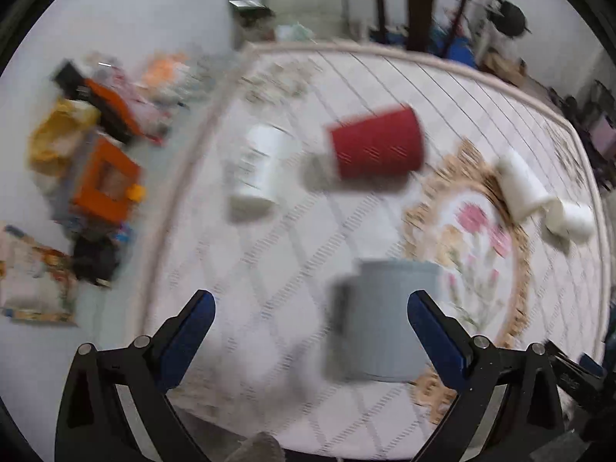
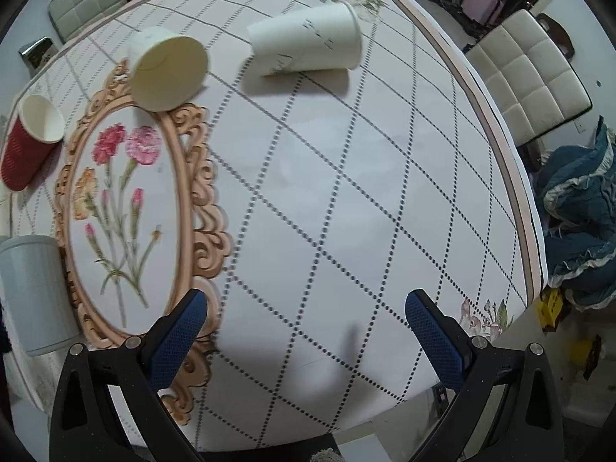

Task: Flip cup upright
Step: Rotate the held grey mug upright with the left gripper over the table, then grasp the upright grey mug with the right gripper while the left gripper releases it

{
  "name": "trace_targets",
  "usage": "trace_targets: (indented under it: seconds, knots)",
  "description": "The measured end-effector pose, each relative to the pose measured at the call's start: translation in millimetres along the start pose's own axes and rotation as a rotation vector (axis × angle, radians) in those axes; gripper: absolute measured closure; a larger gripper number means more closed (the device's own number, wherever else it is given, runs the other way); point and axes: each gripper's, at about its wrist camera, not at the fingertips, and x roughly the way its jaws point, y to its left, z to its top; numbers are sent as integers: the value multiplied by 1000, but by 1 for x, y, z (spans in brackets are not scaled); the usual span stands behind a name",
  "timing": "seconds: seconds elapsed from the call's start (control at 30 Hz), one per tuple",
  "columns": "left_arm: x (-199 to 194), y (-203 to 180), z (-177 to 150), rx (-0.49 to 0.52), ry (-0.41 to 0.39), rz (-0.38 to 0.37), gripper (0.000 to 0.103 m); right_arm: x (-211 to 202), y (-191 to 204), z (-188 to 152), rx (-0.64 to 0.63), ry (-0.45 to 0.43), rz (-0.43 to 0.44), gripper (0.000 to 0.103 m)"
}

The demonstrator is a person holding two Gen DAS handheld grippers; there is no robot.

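Note:
Several cups lie on a patterned tablecloth. In the blurred left wrist view a grey mug (image 1: pixel 381 319) stands just ahead of my open left gripper (image 1: pixel 310 304), nearer its right finger. Beyond it lie a red cup (image 1: pixel 377 142) on its side, a white cup (image 1: pixel 261 165), and two white cups (image 1: pixel 519 183) at the right. In the right wrist view my right gripper (image 2: pixel 308 304) is open and empty above bare cloth. Two white paper cups (image 2: pixel 308 40) lie on their sides far ahead; one (image 2: pixel 169 69) shows its mouth. The red cup (image 2: pixel 30 142) and grey mug (image 2: pixel 32 288) are at the left.
The table's far edge (image 1: pixel 346 48) curves round; chairs (image 2: pixel 531 73) stand beyond it. Clutter with orange boxes (image 1: pixel 106 177) lies on the floor at the left. Blue bedding (image 2: pixel 577 223) lies past the table's right edge.

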Motion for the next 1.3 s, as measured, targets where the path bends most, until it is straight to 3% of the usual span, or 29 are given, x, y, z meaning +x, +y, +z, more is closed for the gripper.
trace_targets:
  seconds: [0.1,0.47,0.8,1.17,1.3]
  knots:
    - [2,25,-2,-15,-32,47,1,-14,16,0,-32,0,20,0]
    - [57,94,-25,-29,73,114,0,-69,134,-9,-216,-16,114,0]
    - [88,117,-39,2,167,133,0,-58,219,-9,-298,63,157,0]
    - [103,117,-53,21,247,107,0,-9,242,0,-289,233,212,21]
    - [105,115,-54,31,255,105,0,-7,244,-1,-298,248,219,21]
